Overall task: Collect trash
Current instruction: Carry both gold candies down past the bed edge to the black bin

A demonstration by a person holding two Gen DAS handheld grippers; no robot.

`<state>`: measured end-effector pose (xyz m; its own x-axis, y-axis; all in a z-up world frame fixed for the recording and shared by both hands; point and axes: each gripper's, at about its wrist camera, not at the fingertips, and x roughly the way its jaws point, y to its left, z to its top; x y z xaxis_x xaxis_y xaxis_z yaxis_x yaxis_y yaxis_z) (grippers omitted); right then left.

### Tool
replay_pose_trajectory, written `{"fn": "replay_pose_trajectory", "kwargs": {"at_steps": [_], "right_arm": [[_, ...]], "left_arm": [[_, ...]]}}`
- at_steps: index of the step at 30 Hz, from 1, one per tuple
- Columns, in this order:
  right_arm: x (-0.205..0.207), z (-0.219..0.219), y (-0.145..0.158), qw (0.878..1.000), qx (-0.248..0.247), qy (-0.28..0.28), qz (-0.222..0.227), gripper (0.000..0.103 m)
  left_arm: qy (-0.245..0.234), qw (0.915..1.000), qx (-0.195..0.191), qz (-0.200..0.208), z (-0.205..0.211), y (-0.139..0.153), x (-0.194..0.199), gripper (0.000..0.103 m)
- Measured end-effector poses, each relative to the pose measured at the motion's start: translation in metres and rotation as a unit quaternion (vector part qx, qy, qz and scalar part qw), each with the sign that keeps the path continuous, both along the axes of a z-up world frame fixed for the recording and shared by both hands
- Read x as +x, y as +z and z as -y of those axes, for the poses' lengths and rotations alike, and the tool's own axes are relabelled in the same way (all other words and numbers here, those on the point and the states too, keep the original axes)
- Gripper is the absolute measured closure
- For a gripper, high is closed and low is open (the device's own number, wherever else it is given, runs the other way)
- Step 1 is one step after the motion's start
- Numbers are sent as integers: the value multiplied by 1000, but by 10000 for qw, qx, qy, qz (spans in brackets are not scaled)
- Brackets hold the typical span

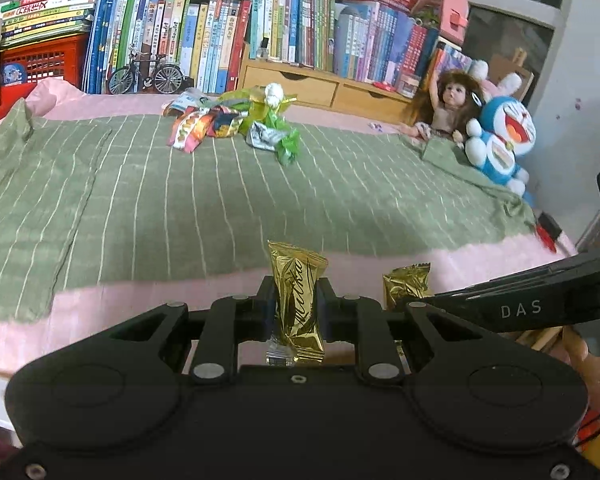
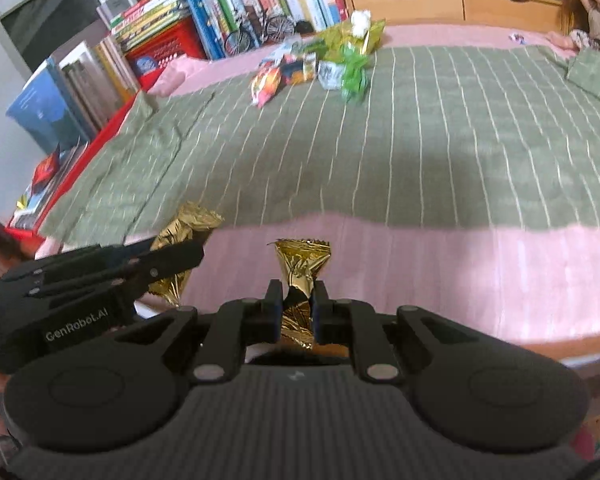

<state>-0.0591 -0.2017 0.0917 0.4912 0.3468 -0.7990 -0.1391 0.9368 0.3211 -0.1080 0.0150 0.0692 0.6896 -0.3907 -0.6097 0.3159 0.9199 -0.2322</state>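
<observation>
Gold wrappers (image 1: 298, 300) (image 2: 302, 280) sit pinched in both grippers.

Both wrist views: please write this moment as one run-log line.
left gripper: shut on gold foil wrapper | right gripper: shut on crumpled gold foil wrapper | remaining: colourful wrapper pile on green striped blanket

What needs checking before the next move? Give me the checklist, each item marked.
1. Left gripper shut on its gold wrapper: ok.
2. Right gripper shut on the crumpled gold wrapper: ok.
3. The two grippers clear of each other: cannot tell; they sit close side by side.
4. Trash bin located: not ok; none shows in either view.
5. Remaining trash: not ok; a wrapper pile still lies on the green striped blanket.
6. Doll and blue plush toy away from the pile: ok.
</observation>
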Motion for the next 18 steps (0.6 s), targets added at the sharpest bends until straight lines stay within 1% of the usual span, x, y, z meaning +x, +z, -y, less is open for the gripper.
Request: {"fn": "replay_pose_trajectory", "kwargs": {"at_steps": [6,9,13,18], "right_arm": [[-27,-2,-27,9996,115,76,-232,86],[-38,-6,-41,9993,91,122,-331,86],[-47,-8,-64,9982,150,116,-571,86],[-54,-12,-97,9958,128,61,-909,86]], "left_arm": [[-85,9997,231,-17,-2,-21,-39,83],[-118,9993,329,-121,-2,-36,-55,83],[-156,9979,477,-404,-1,-63,-70,83],[-127,9940,572,-922,2,-102,-74,83]]}}
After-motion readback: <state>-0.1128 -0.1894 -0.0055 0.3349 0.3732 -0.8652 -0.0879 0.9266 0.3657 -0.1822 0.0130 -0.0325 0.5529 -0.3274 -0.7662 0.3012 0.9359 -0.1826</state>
